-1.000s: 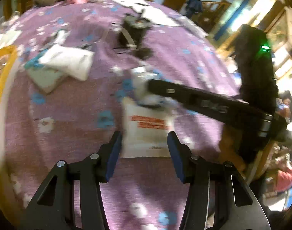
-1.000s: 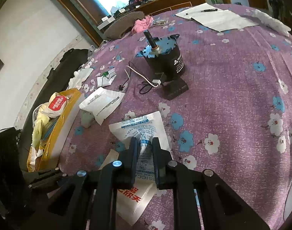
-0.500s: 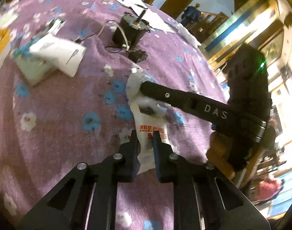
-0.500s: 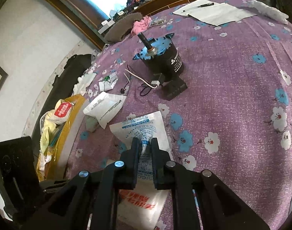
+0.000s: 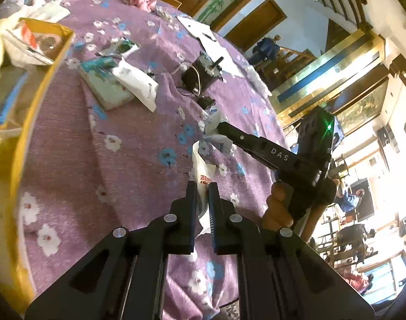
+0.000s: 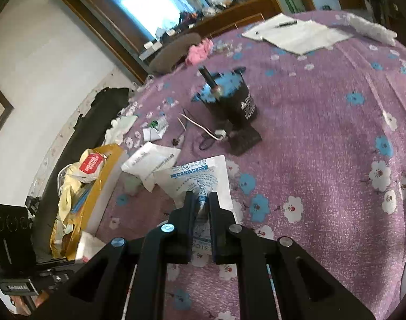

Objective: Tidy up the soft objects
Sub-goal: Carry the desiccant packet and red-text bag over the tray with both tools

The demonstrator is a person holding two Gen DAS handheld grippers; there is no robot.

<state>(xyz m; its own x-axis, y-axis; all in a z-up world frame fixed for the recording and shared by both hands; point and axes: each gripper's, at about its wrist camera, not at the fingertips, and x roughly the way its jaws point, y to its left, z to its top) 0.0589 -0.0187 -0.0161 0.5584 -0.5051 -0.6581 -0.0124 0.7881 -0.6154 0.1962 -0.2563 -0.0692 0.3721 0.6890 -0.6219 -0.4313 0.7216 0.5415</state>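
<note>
Left to right in the left wrist view: a yellow tray already loaded with packets stands at the table's left edge; a pale green packet and a white pouch lie just beside it on the purple floral tablecloth; a small black motor with its lead sits further back. Centre: the left gripper, whose jaws stood wide around a flat-lying white packet with red print a second ago, has just been closing and is now clamped on that packet's near edge, the packet drawn up off the cloth. Right: the right gripper, held in a hand, grips the blue-printed desiccant pouch, which touches the red-printed packet's far end

In the right wrist view the right gripper is pinched shut on the blue-printed desiccant pouch, as it was before, with the yellow tray to its left

Judged from this, both soft packets are now secured, one per gripper; the step in hand is separating them and carrying each to the tray
</note>
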